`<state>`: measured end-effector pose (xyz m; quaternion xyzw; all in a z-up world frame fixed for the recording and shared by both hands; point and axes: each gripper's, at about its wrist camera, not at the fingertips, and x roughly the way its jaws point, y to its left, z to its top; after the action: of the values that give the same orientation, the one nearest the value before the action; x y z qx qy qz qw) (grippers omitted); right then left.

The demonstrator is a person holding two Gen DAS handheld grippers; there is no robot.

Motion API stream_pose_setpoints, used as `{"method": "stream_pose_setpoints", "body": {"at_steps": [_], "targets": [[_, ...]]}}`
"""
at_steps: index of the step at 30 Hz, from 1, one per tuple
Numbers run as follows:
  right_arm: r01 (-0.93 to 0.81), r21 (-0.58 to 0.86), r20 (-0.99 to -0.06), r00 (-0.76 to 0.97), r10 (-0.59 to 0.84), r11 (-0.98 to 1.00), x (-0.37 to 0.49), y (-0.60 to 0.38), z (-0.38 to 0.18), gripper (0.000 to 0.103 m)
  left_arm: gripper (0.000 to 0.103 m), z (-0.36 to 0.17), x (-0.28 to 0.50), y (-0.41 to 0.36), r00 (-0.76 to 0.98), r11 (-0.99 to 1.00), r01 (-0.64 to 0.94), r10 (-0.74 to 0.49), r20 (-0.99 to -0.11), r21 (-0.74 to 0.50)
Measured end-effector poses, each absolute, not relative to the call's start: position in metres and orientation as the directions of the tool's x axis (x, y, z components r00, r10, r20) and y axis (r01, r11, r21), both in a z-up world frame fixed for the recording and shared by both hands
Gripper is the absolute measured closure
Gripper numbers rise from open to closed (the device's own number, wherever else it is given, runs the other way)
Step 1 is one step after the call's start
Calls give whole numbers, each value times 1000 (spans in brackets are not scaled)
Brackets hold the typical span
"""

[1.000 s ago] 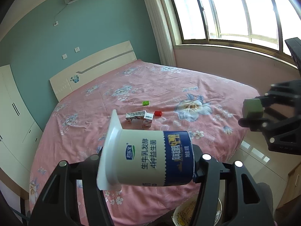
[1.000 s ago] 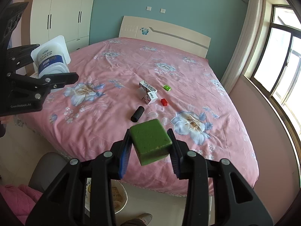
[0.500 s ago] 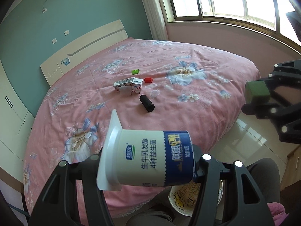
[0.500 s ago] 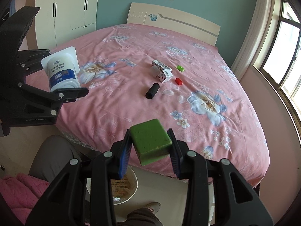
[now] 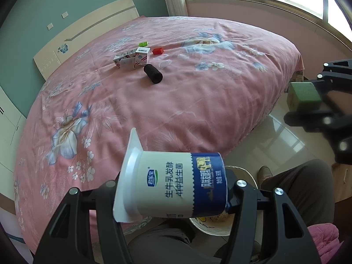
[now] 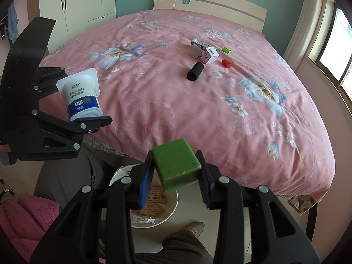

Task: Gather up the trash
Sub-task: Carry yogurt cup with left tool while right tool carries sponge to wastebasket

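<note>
Your left hand-held gripper [image 5: 173,189] is clamping a plastic yogurt cup [image 5: 176,187]; your right hand-held gripper [image 6: 176,173] is squeezing a green foam block [image 6: 176,164]; a black cylinder [image 6: 195,72] is lying on the floral bed [image 6: 198,114].

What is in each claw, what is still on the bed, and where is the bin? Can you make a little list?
left claw: shut on yogurt cup, lying sideways
right claw: shut on green block
bin: white bucket on the floor, below both claws
still on bed: black roll, white carton, red block, small green block
</note>
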<state>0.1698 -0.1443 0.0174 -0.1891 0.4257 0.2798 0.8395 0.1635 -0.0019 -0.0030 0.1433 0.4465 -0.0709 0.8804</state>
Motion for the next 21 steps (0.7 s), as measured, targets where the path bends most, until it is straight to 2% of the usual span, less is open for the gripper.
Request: {"method": "stream_pose_setpoints", "body": {"at_steps": [21], "targets": [[-625, 61, -911, 284, 300, 778, 167, -142, -97, 64, 41, -115, 160, -13, 394, 955, 282, -29, -918, 91]]}}
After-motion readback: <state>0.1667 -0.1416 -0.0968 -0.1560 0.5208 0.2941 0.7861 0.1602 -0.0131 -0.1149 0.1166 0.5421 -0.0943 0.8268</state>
